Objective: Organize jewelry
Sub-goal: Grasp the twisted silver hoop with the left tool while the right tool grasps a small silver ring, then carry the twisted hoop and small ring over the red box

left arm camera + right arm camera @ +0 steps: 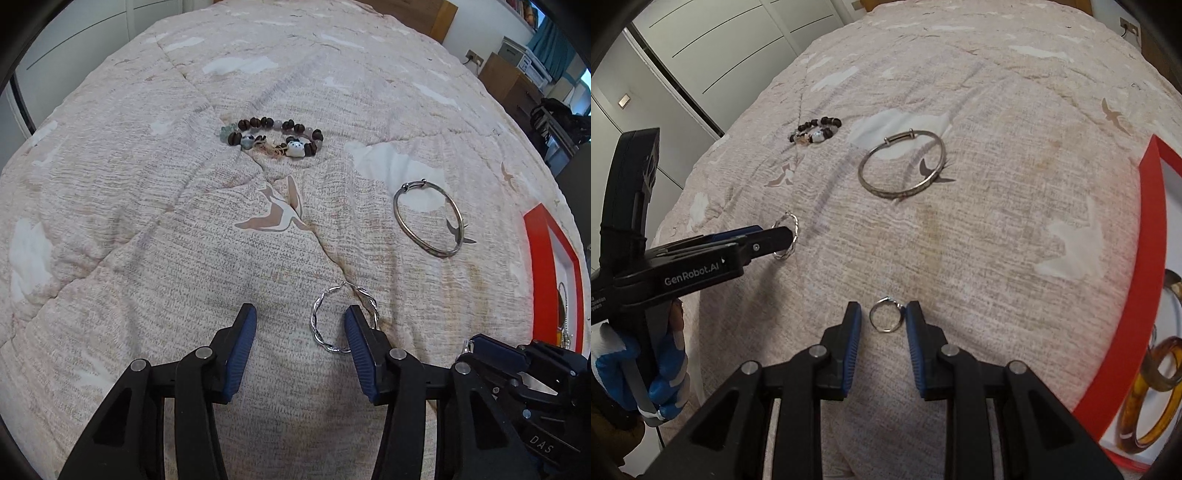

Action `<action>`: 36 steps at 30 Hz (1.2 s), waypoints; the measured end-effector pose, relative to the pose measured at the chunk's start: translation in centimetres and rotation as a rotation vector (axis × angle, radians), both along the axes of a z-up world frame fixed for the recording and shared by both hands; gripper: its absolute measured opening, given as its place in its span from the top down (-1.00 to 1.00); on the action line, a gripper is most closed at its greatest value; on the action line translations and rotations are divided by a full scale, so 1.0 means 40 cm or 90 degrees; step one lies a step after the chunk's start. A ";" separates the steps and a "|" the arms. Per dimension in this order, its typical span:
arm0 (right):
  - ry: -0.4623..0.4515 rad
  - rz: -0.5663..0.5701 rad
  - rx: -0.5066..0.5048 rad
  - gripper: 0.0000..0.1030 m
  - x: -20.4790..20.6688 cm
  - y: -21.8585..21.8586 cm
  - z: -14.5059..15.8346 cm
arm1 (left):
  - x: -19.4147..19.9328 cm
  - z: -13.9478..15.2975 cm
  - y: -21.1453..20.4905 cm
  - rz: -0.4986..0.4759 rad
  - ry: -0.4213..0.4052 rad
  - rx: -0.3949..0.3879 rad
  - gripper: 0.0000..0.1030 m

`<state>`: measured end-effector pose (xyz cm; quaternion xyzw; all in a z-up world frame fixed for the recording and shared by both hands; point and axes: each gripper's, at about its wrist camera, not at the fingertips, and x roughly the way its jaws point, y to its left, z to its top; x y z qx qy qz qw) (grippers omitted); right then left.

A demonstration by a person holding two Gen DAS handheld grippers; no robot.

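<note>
A twisted silver hoop earring (pixel 334 320) lies on the beige quilt (pixel 147 221). My left gripper (pixel 301 314) is open, its right finger inside the hoop; it also shows in the right wrist view (pixel 783 234) at the hoop (pixel 786 236). A small silver ring (pixel 886 315) lies between the fingers of my open right gripper (pixel 884 314), which appears low right in the left wrist view (pixel 480 343). A silver bangle (pixel 428 218) (pixel 903 164) and a dark beaded bracelet (pixel 273 136) (pixel 816 129) lie farther off.
A red-rimmed white box (pixel 1145 295) at the right holds amber bangles (pixel 1152 391); its rim shows in the left wrist view (pixel 535 258). Wardrobe doors (pixel 701 55) stand left of the bed. Wooden furniture (pixel 509 77) stands far right.
</note>
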<state>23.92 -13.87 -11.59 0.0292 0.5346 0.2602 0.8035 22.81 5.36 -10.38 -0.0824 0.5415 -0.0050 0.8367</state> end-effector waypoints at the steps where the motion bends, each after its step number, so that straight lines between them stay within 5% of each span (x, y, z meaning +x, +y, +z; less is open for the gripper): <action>1: 0.000 0.000 0.000 0.53 0.001 0.003 -0.002 | 0.001 -0.004 0.000 -0.001 0.002 0.002 0.09; 11: -0.003 0.007 -0.022 0.55 0.007 0.022 -0.026 | 0.011 -0.036 -0.010 -0.010 0.007 0.020 0.26; 19: -0.011 0.016 -0.022 0.65 -0.020 0.017 -0.003 | 0.000 -0.017 -0.019 -0.015 0.008 0.034 0.88; 36: -0.068 -0.007 0.002 0.65 -0.198 -0.065 0.144 | -0.122 0.101 -0.038 0.002 -0.035 0.034 0.90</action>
